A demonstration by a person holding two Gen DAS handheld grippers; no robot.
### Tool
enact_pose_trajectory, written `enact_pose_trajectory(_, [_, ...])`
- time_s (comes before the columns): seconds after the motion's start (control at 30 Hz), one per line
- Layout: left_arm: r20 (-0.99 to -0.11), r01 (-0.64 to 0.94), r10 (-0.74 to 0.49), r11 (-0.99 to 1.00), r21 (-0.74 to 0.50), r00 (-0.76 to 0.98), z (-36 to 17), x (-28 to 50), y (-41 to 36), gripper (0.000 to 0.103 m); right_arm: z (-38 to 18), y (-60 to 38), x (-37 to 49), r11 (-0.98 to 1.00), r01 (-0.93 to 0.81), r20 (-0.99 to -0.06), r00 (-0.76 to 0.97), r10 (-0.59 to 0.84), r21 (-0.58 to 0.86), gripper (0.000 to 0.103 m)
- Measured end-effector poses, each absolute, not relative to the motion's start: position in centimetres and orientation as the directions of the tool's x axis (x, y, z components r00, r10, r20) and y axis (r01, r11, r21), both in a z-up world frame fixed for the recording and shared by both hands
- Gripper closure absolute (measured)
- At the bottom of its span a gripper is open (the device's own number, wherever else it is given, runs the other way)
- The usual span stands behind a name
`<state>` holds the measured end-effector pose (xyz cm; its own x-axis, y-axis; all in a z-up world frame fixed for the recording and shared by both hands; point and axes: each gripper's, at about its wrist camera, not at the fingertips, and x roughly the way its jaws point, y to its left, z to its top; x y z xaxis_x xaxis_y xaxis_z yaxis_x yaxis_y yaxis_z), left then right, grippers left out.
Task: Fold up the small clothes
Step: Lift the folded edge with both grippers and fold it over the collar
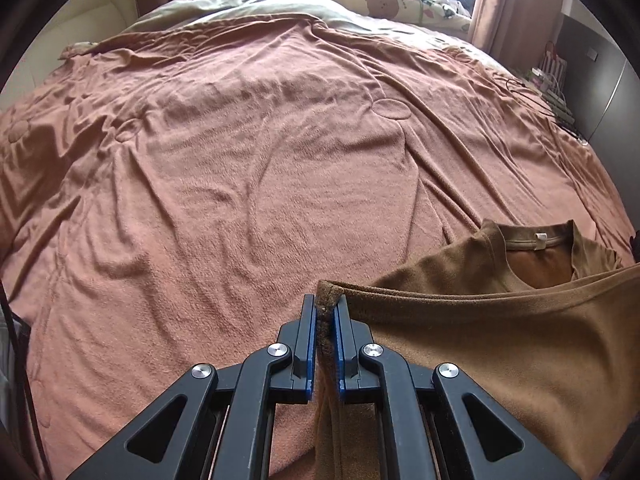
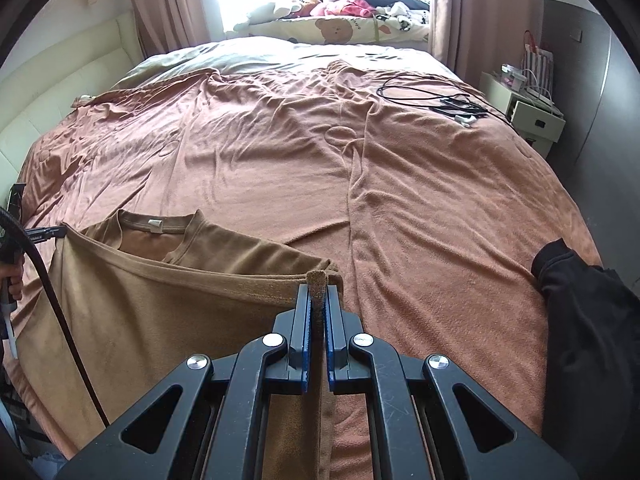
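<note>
A small brown T-shirt (image 1: 500, 340) lies on the bed, its collar with a white tag (image 1: 541, 237) on the far side. My left gripper (image 1: 327, 308) is shut on the shirt's left hem corner and lifts the hem edge above the bed. My right gripper (image 2: 318, 296) is shut on the right hem corner of the same shirt (image 2: 160, 312). The hem stretches taut between the two grippers and hangs over the shirt's body. The left gripper (image 2: 44, 234) also shows at the left edge of the right wrist view.
A wrinkled pink-brown blanket (image 1: 240, 160) covers the bed. Black cables and small devices (image 2: 448, 100) lie on its far right. A black garment (image 2: 592, 320) lies at the right edge. Pillows and plush toys (image 2: 340, 12) are by the window. A white nightstand (image 2: 528, 112) stands on the right.
</note>
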<state>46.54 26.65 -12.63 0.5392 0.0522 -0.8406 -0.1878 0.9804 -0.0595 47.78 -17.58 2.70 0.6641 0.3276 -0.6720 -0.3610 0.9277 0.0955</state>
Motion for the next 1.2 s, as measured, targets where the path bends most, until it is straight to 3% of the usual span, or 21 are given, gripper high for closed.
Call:
enact_pose_trajectory(0.3, [-0.828,-0.201,0.086,0.979,-0.032,0.555,-11.1,49.2,27.0,0.095,1.6,-17.2,51.4,0.947,-0.311,-0.699,0.659,0.276,0.080,0.101])
enact_pose_trajectory(1.2, [-0.869,-0.233,0.137,0.972,0.026,0.476,-15.1,53.8,28.7,0.095,-1.5,-11.8,62.6,0.959,-0.281,-0.798,0.574,0.184,0.018,0.101])
